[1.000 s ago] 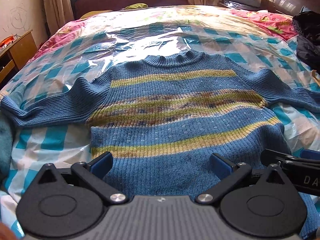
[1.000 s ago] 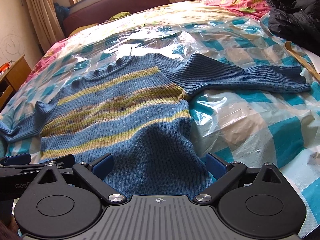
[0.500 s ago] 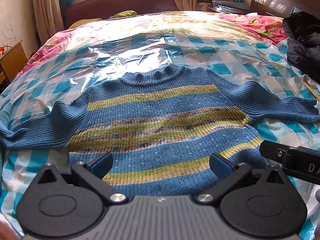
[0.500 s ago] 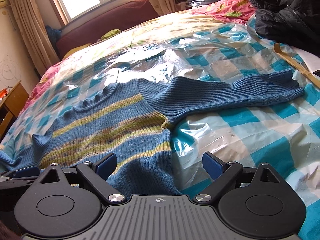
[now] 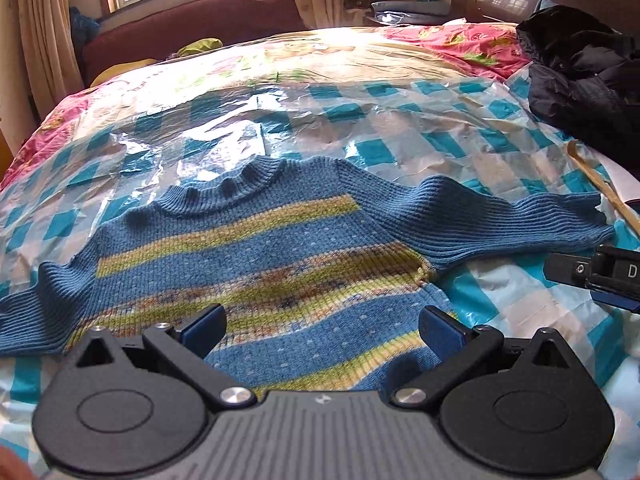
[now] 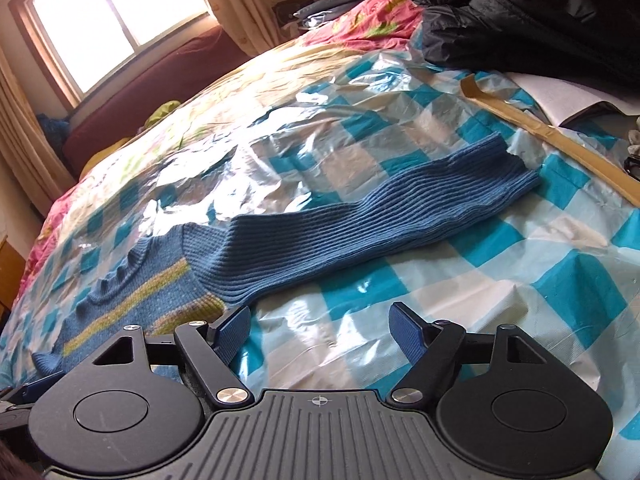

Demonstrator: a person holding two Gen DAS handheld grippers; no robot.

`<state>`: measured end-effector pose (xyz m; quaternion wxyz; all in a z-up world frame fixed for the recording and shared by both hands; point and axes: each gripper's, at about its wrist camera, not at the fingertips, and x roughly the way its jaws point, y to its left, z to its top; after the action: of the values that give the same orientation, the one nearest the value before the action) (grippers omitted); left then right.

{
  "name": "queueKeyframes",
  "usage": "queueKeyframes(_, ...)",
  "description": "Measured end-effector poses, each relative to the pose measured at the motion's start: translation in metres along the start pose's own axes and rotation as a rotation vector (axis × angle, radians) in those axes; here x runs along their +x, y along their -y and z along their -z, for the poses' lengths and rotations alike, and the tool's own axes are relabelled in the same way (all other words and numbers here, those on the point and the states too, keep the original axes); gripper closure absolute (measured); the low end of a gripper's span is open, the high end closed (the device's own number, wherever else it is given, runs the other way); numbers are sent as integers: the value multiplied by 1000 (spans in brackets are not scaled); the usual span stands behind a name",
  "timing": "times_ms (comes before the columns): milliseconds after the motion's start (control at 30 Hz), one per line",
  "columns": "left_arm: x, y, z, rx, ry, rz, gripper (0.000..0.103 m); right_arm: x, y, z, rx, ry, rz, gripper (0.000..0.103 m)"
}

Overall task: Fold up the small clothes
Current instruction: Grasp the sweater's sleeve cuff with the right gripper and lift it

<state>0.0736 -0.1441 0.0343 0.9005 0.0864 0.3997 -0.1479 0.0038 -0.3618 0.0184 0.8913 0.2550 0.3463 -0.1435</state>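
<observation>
The blue striped sweater [image 5: 256,264] lies flat and face up on the shiny checked plastic sheet [image 5: 400,136] on the bed, both sleeves spread out; a second ago both grippers sat low over its bottom edge, and now they have pulled up and back; the right gripper [image 6: 320,328] has swung toward the long right sleeve [image 6: 360,224]; the left gripper [image 5: 320,328] hangs over the body; both have jaws wide open, holding nothing; I think the sleeve gets folded in first.

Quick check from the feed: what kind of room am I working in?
Most likely a home bedroom. The sweater lies on a bed covered by checked plastic sheet, a curtained window stands behind, and a dark jacket is piled on the bed's corner.
</observation>
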Motion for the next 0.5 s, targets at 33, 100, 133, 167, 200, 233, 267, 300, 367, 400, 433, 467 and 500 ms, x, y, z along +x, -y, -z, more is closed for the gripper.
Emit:
queueKeyframes(33, 4, 5, -2, 7, -2, 11, 0, 2, 9, -4, 19, 3, 15, 30)
queueKeyframes(100, 11, 13, -7, 13, -12, 43, 0, 4, 26, -10, 60, 19, 52, 31)
queueKeyframes(133, 14, 16, -8, 14, -16, 60, 0, 5, 36, -13, 83, 29, 72, 32)
queueKeyframes(167, 17, 20, -11, 15, -21, 76, 0, 7, 47, -17, 109, 37, 88, 34)
queueKeyframes(200, 20, 23, -12, 16, -22, 86, 0, 8, 58, -20, 139, 44, 98, 39)
queueKeyframes(233, 22, 27, -14, 18, -20, 91, 0, 10, 69, -25, 173, 45, 103, 42)
queueKeyframes(267, 25, 30, -16, 24, -17, 93, 0, 12, 79, -29, 206, 43, 113, 42)
queueKeyframes(300, 27, 34, -18, 31, -14, 94, 1, 14, 88, -34, 234, 47, 123, 43)
queueKeyframes(367, 30, 41, -21, 44, -9, 98, 1, 18, 104, -43, 276, 67, 145, 43)
queueKeyframes(400, 32, 44, -23, 48, -9, 102, 1, 19, 111, -46, 295, 75, 150, 43)
queueKeyframes(433, 33, 46, -24, 50, -9, 108, 1, 23, 120, -52, 328, 82, 154, 43)
queueKeyframes(467, 33, 48, -24, 51, -10, 112, 1, 27, 128, -55, 361, 82, 151, 44)
queueKeyframes(500, 34, 49, -24, 53, -11, 114, 1, 31, 136, -58, 394, 78, 144, 46)
